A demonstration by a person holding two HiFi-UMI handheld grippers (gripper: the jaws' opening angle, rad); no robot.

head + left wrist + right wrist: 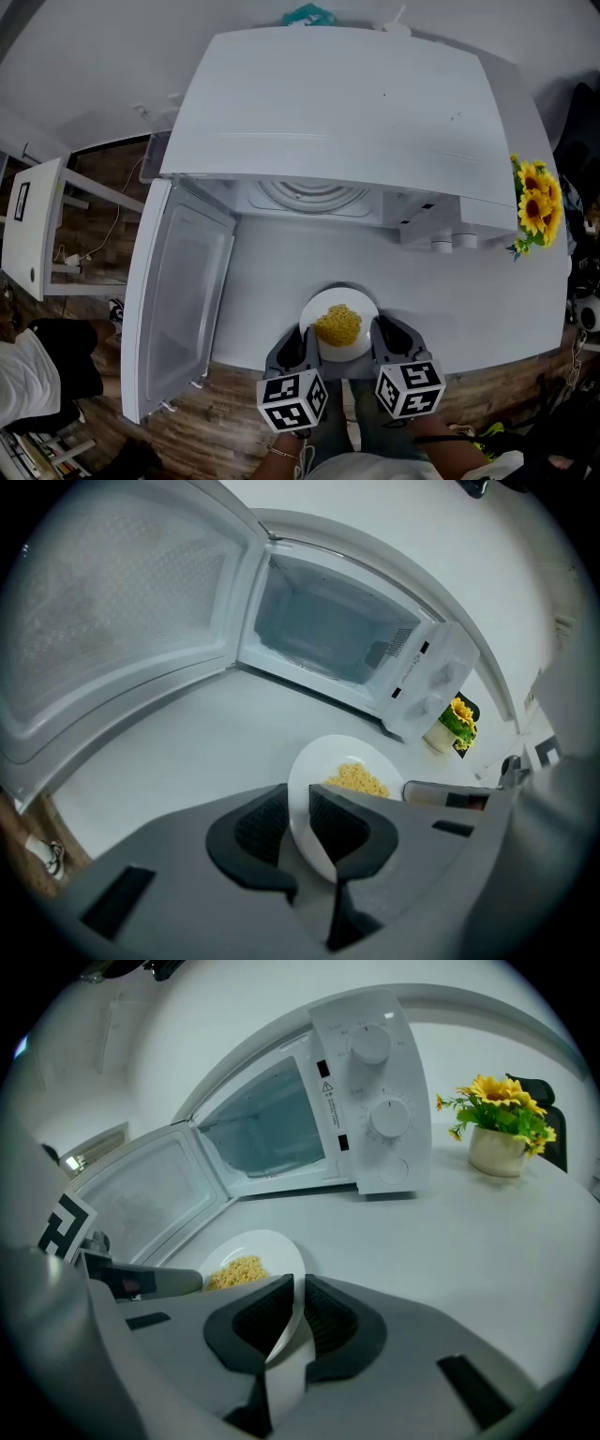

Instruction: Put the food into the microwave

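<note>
**Holding the plate ahead of the open microwave**

Everything is carried on a white bench (272, 281). At its far side stands the microwave (347, 112), with its door (183, 291) opened wide to the left and its cavity (323, 635) exposed. The plate (319, 307) is found at the near edge of the bench, well apart from the cavity. The food (338, 324) is heaped in the middle of the plate. Whether the plate rests on the bench or is lifted just clear of it cannot be told.

The plate is gripped from both sides. The left hand-held gripper (298, 808) is closed on its left rim and the right hand-held gripper (298, 1288) on its right rim, and each rim is pinched between the jaws.

From the plate, the cavity lies straight ahead and slightly to the left. Both are held level, so neither is nearer the opening, though the left one is on the door's side. A level forward carry is judged to be needed, with that side kept clear of the door.
</note>
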